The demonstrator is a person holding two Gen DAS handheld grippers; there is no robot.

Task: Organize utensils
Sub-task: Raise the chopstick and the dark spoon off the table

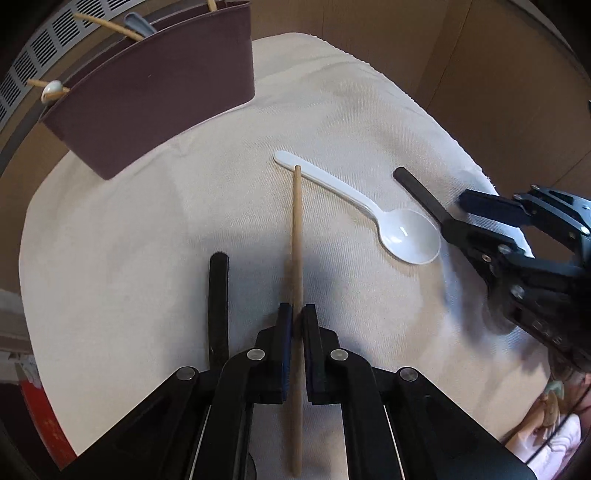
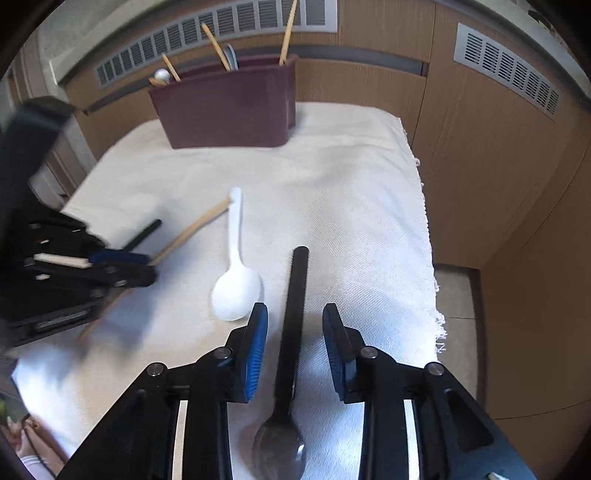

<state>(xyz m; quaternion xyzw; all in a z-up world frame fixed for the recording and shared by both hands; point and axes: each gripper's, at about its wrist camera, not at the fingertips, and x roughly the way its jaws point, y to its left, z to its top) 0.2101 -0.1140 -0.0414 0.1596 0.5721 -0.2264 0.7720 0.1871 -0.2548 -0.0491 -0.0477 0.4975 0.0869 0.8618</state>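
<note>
Wooden chopstick (image 1: 297,258) clamped between left gripper (image 1: 297,325) jaws, pads pressed on its shaft near the middle; far tip touches or overlaps the handle end of the white plastic spoon (image 1: 373,212), near end runs back under the gripper body. Jaws together on the stick, nothing else held.

Right gripper (image 2: 295,332) jaws wide apart, straddling the black handle of the dark spoon (image 2: 291,332); blue pads (image 2: 255,354) stand clear of the handle on both sides, no contact visible. Metal bowl of that spoon lies near, under the gripper; handle points far.

White spoon lies flat between the two grippers, bowl near, handle far, bowl just beside the right gripper's left finger. A second black-handled piece (image 1: 218,306) lies left of the held chopstick; its head is hidden, cannot tell what it is.

All on a cream cloth (image 2: 332,192) over the worktop. Far left on the cloth: maroon utensil holder (image 2: 229,107), upright. In it: three chopsticks (image 2: 288,33) sticking up tilted, one grey handle and one small rounded white end; compartments not readable.

Loose count: one chopstick, one white spoon, one dark spoon, one unidentified black handle. Wood panelling with vent grilles (image 2: 509,70) behind and right.
</note>
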